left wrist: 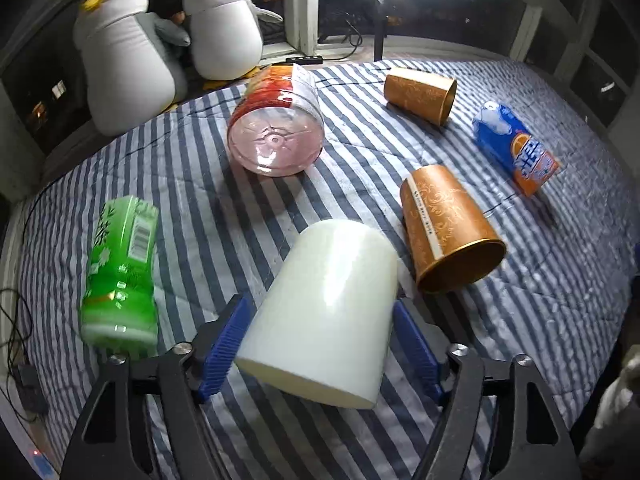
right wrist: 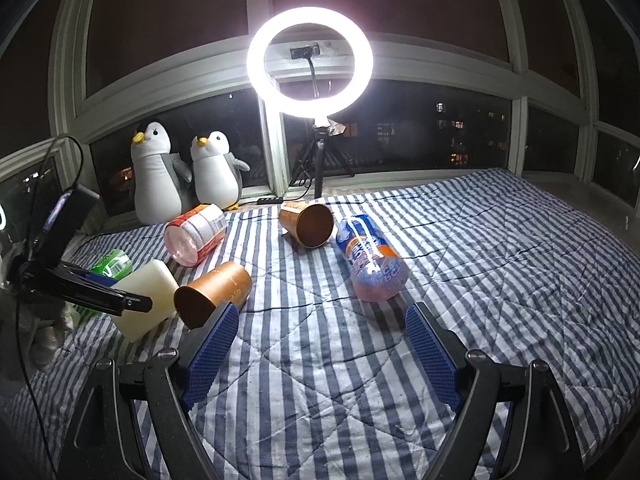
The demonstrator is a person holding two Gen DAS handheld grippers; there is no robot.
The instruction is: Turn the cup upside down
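White cup [left wrist: 326,312] lies between the blue pads [left wrist: 226,348] of the left gripper [left wrist: 320,344], tilted, closed base pointing away from the camera and open rim toward it. The pads sit against or just beside its walls; firm contact on both sides cannot be confirmed, so whether the claw is clamped cannot be told. From the right wrist view the same cup [right wrist: 146,304] appears canted above the striped quilt [right wrist: 460,280], the left gripper's black frame crossing in front of it.

Right gripper [right wrist: 320,344]: fingers spread wide apart, nothing between them, over bare quilt.

Near the white cup: a brown cup [left wrist: 448,232] on its side just to its right, a green bottle [left wrist: 120,272] lying to its left, a red-labelled clear bottle [left wrist: 276,124] beyond. A second brown cup [left wrist: 420,94] and a blue-orange bottle [left wrist: 516,148] lie farther off. Two plush penguins [right wrist: 184,172] stand at the window; a lit ring light [right wrist: 310,58] stands on a tripod beside them.
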